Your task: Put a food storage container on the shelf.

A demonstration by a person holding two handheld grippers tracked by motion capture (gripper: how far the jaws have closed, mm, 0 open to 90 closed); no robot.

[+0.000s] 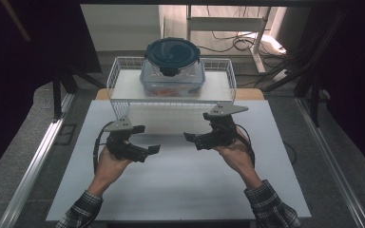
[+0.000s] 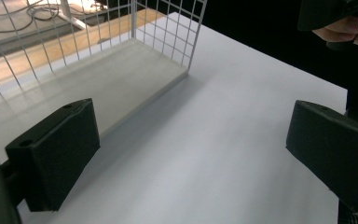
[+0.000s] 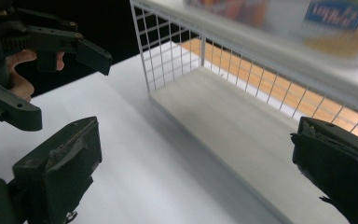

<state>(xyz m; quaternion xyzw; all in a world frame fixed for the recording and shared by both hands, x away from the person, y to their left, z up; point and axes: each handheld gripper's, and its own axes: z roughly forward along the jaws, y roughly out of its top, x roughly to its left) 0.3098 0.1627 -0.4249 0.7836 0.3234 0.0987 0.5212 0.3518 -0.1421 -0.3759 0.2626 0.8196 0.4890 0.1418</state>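
White tabletop lies bare up front; at its far edge a lidded food container sits atop a wire rack. Left gripper and right gripper hover near, jaws spread and empty, likely ready to reach.

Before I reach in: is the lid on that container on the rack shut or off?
Shut. The dark round lid sits flat on the clear container, a side clip folded down at its front; whether every clip is latched, cannot tell.
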